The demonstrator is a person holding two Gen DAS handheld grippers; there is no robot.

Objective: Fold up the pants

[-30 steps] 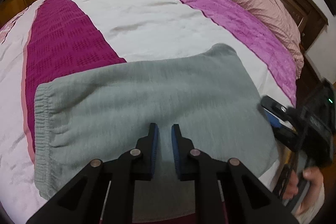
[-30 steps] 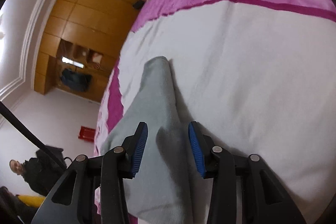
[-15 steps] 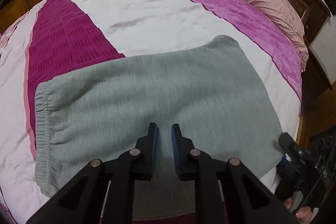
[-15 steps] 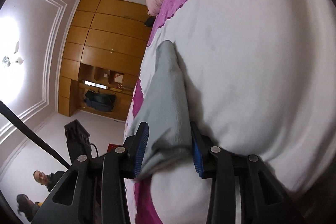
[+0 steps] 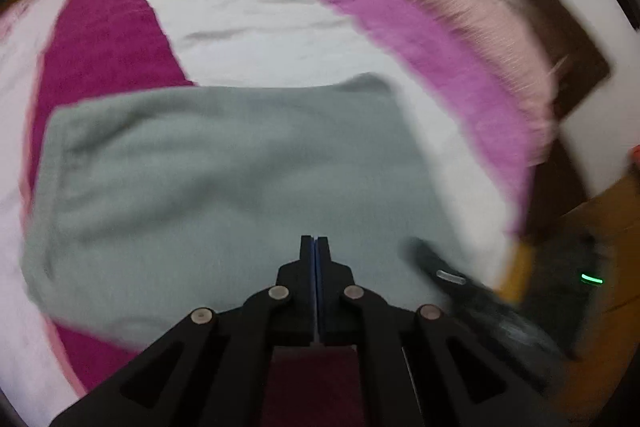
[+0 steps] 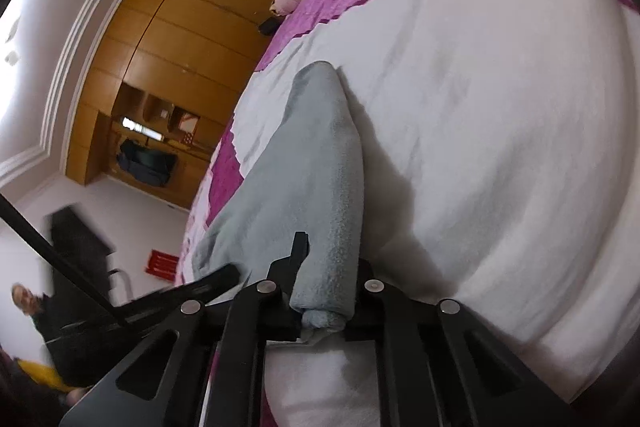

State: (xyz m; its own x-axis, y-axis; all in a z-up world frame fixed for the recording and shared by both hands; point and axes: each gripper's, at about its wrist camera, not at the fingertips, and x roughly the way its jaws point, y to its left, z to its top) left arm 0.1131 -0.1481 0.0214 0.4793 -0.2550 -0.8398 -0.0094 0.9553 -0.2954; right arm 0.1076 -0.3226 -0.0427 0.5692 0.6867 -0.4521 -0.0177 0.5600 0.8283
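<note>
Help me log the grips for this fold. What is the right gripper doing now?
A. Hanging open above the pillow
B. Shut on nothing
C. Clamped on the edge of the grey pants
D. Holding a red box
C: the right gripper has its jaws closed on a bunched edge of the grey pants.

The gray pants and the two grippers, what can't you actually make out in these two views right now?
- Left wrist view: motion blur hides whether the shut left gripper pinches the gray pants.
- Left wrist view: right gripper is a dark smear.
- Right wrist view: pants cover the right finger of the right gripper.
- Neither view shows the pants' near edge.
</note>
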